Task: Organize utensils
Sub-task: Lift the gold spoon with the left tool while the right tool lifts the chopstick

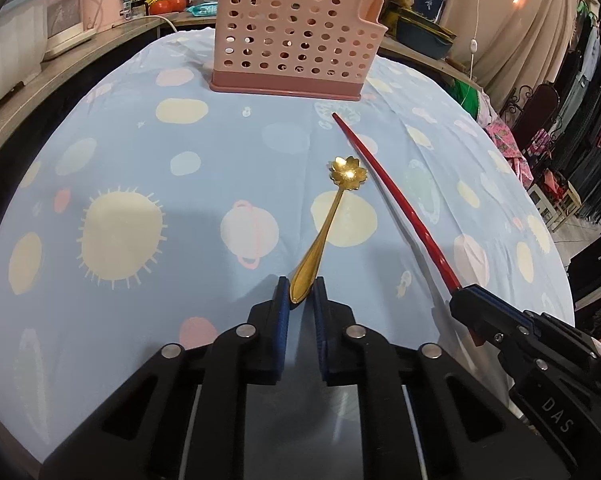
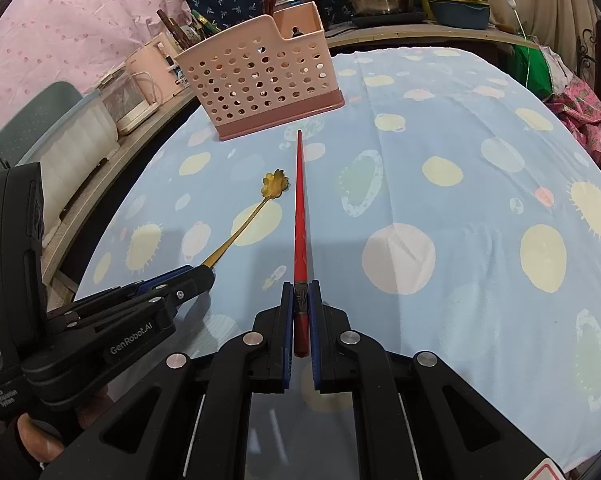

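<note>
Spoon (image 1: 329, 229) in left claw (image 1: 301, 294), chopstick (image 2: 299, 216) in right claw (image 2: 301, 300)

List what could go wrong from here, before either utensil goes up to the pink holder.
1. The left tool pinches the gold spoon only at the very end of its handle, so the flower bowl may swing or slip out.
2. The right tool holds the red chopstick near its thick end; the long tip could catch the tablecloth or the holder's wall.
3. Spoon and chopstick lie close together and may collide.
</note>
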`<act>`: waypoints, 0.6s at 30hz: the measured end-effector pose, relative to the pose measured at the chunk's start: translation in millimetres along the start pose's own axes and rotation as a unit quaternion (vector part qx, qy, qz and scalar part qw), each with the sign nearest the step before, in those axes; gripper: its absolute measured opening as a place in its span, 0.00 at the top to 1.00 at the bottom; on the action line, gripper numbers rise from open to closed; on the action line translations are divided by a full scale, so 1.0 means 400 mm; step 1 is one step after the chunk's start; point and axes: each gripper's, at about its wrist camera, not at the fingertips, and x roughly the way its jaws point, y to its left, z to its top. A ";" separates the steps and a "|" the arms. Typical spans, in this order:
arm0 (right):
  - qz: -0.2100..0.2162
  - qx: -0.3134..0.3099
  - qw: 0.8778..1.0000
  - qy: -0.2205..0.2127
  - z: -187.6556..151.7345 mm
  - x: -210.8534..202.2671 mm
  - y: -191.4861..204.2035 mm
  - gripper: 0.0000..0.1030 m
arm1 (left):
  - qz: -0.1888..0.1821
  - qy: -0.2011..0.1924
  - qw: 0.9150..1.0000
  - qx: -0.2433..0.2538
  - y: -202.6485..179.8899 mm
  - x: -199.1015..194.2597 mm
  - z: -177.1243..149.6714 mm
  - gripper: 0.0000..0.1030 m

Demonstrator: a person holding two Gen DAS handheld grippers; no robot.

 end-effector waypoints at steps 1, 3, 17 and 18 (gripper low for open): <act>0.000 0.000 1.000 0.000 -0.001 0.000 0.000 0.93 | 0.000 0.000 1.000 0.000 0.000 0.000 0.000 0.89; 0.000 0.000 1.000 0.000 -0.001 0.000 -0.001 0.93 | 0.000 0.000 1.000 0.002 0.000 -0.003 0.000 0.89; 0.004 0.002 1.000 -0.013 0.010 -0.024 0.000 0.93 | -0.012 -0.050 0.999 -0.003 -0.004 -0.108 0.057 0.90; 0.005 0.003 1.000 -0.015 0.012 -0.027 0.000 0.93 | -0.013 -0.053 0.998 -0.005 -0.004 -0.114 0.063 0.90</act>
